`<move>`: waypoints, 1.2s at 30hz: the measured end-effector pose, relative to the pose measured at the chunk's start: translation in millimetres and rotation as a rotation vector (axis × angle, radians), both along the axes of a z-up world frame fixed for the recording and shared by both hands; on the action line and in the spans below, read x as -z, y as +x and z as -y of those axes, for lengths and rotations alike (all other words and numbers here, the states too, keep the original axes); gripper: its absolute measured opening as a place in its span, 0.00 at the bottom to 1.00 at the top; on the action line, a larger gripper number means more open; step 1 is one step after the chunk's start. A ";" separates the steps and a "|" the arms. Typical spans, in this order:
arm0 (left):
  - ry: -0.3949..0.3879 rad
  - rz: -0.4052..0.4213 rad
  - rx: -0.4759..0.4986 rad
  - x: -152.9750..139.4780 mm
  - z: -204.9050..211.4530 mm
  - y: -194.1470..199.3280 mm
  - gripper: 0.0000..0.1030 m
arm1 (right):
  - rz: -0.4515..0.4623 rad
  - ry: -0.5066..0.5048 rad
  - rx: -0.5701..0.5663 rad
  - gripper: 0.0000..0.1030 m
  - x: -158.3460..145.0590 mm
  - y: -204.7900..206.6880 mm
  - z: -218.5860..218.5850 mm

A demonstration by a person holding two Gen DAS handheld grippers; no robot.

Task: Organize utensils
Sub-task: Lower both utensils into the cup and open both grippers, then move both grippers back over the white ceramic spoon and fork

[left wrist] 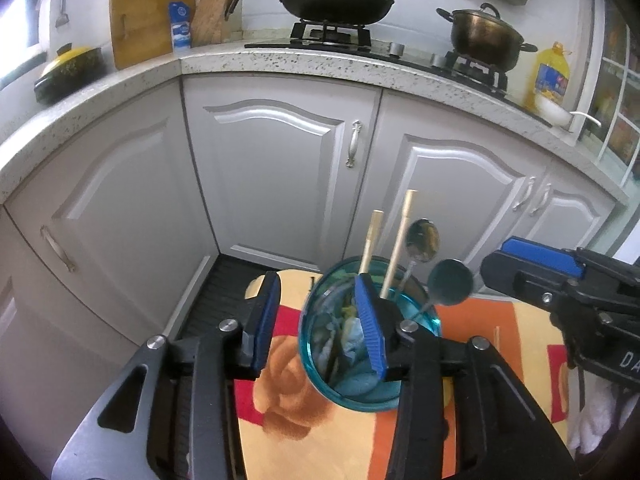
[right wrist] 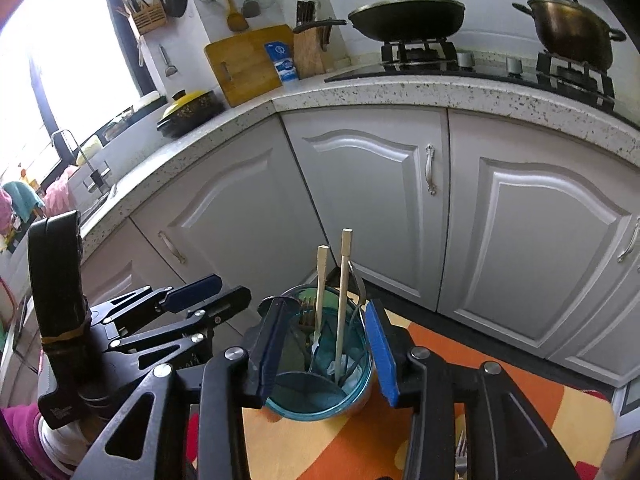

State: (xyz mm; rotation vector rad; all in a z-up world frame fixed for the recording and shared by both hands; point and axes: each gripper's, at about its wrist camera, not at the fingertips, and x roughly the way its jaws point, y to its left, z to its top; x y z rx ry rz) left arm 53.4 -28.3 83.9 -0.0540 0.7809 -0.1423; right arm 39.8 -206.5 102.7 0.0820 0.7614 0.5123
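A blue glass cup (left wrist: pixel 340 364) (right wrist: pixel 316 392) stands on a table with a flowered orange and yellow cloth (left wrist: pixel 280 392). Upright in it are two wooden chopsticks (left wrist: pixel 400 240) (right wrist: pixel 343 288), two metal spoons (left wrist: pixel 423 239) and a fork (right wrist: pixel 306 314). My left gripper (left wrist: pixel 320 324) hovers over the cup's left side, open with nothing between its blue pads. Just above and in front of the cup my right gripper (right wrist: pixel 326 346) is open too and holds nothing. Each view catches the other tool: the right gripper (left wrist: pixel 496 270) at the right edge, the left gripper (right wrist: pixel 230 288) at the left.
Grey cabinet doors (left wrist: pixel 272 168) wrap the corner right behind the table. On the counter (left wrist: pixel 280 60) stand a lidded wok (left wrist: pixel 334 0), a pot (left wrist: pixel 484 36), an oil bottle (left wrist: pixel 552 76), a cutting board and a knife block. Another fork (right wrist: pixel 462 454) lies on the cloth at the near right.
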 end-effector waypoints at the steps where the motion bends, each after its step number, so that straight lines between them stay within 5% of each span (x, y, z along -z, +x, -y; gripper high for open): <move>1: 0.002 0.003 0.003 -2.0 2.1 -2.9 0.37 | 0.004 -0.002 0.002 0.38 -1.2 -3.0 0.4; 18: 0.014 0.000 0.043 -14.1 39.7 -40.8 0.43 | 0.000 -0.016 0.087 0.40 3.6 -53.6 43.4; 36: 0.012 -0.038 0.208 -4.7 119.2 -78.7 0.43 | -0.048 -0.026 0.224 0.40 19.7 -105.2 114.9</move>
